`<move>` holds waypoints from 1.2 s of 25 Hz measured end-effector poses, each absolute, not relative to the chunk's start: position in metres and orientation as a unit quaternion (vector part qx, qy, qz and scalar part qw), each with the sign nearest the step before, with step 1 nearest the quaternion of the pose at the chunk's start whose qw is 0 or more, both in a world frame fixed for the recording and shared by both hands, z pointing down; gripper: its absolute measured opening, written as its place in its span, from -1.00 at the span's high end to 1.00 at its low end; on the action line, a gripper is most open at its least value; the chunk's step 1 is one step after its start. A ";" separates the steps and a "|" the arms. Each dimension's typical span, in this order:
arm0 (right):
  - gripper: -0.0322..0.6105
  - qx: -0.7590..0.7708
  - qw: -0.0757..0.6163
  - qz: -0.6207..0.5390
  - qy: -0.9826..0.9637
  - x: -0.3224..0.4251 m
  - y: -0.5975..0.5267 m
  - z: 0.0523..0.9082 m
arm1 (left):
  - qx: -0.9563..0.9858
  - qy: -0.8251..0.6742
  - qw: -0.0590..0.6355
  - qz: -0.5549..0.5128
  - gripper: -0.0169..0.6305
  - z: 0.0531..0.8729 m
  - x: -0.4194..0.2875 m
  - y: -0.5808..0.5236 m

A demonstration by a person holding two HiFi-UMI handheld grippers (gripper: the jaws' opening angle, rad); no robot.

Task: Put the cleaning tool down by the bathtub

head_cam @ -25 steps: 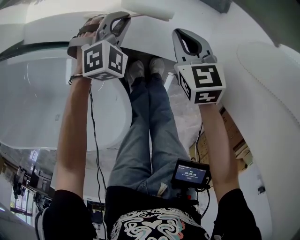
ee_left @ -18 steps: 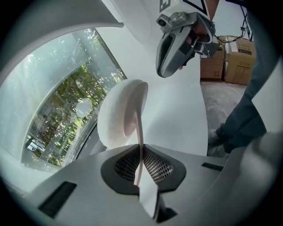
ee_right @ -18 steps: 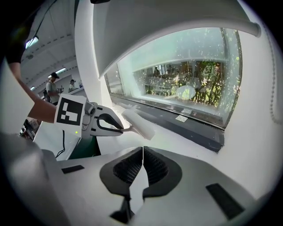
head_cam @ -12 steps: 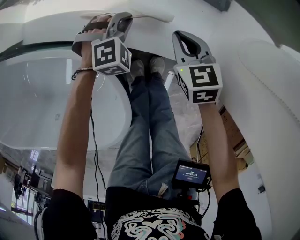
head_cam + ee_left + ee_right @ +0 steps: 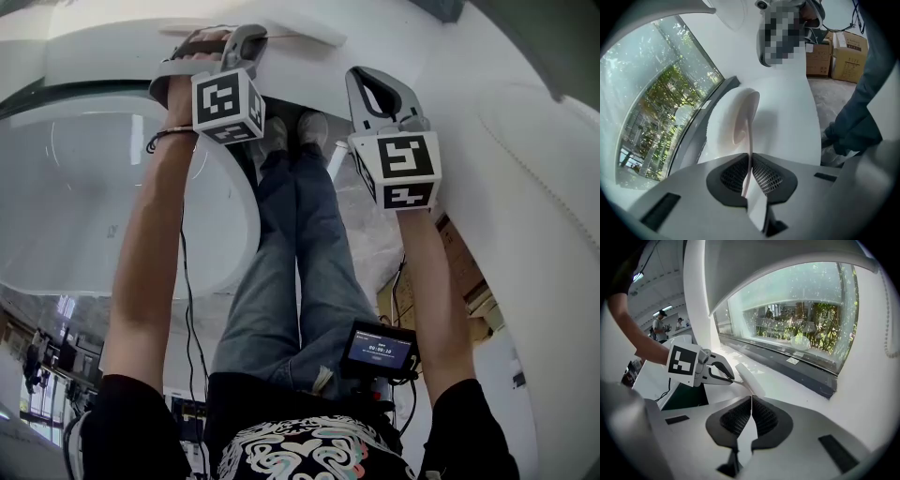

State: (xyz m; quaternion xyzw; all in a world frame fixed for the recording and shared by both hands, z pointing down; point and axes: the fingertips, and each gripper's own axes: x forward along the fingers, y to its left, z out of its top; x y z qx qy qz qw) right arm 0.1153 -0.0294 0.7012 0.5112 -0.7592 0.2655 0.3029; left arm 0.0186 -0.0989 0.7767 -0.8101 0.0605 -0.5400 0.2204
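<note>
Cleaning tool [image 5: 733, 117]: thin handle pinched in the left gripper [image 5: 750, 174]; white pad sticks straight out past the jaws, close over the bathtub [image 5: 792, 117] edge.
Right gripper [image 5: 751, 417]: jaws pressed together, nothing inside, farther from the bathtub edge.

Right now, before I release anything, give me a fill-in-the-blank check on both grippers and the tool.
1. The left gripper is shut on the thin ____ of the cleaning tool.
2. The right gripper has its jaws together and holds ____.
3. The tool's pad is ____ in colour, like the bathtub.
Missing words: handle; nothing; white.
</note>
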 end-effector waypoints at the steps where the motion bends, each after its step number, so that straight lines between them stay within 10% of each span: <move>1: 0.81 0.509 0.305 0.264 -0.760 0.114 -0.028 0.702 | -0.809 0.057 0.220 -0.542 0.83 0.779 0.018 -0.098; 30: 0.81 0.502 0.303 0.266 -0.766 0.112 -0.019 0.696 | -0.794 0.016 0.201 -0.573 0.83 0.773 0.004 -0.077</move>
